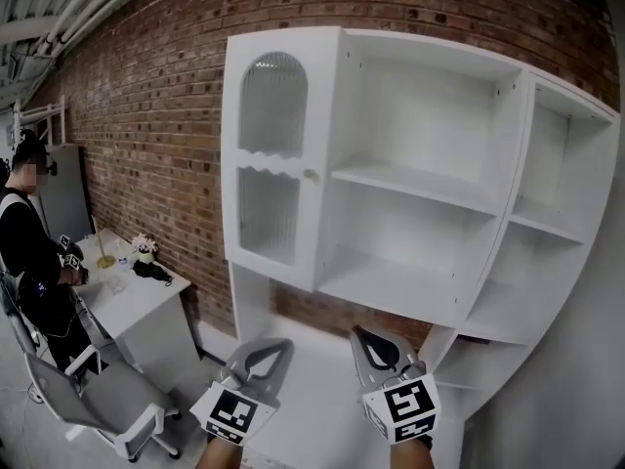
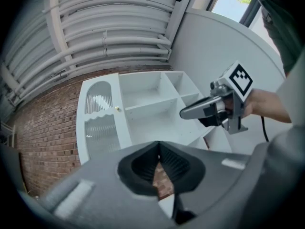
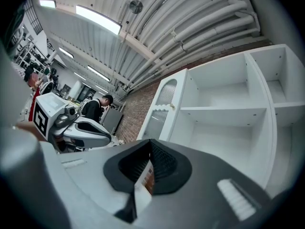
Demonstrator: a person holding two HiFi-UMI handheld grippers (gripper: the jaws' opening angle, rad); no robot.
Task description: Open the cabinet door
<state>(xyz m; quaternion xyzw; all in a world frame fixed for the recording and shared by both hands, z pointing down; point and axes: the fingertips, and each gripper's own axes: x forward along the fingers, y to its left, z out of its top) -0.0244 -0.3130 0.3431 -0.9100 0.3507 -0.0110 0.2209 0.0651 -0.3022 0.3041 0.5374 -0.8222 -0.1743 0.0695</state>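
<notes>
A white wall cabinet (image 1: 420, 189) hangs on a brick wall. Its one door (image 1: 273, 164), at the left end, has ribbed glass panels and a small round knob (image 1: 311, 175) on its right edge; it stands flush with the cabinet front. Both grippers are low, well below and in front of the cabinet. My left gripper (image 1: 266, 352) and my right gripper (image 1: 376, 348) are shut with nothing between the jaws. In the left gripper view the door (image 2: 100, 123) and knob (image 2: 117, 109) lie far ahead. In the right gripper view the door (image 3: 159, 111) is also distant.
Open white shelves (image 1: 410, 184) fill the rest of the cabinet, with a curved corner unit (image 1: 547, 223) on the right. At the left, a person (image 1: 29, 252) stands at a white desk (image 1: 137, 296) with small items; a grey chair (image 1: 93, 394) is near.
</notes>
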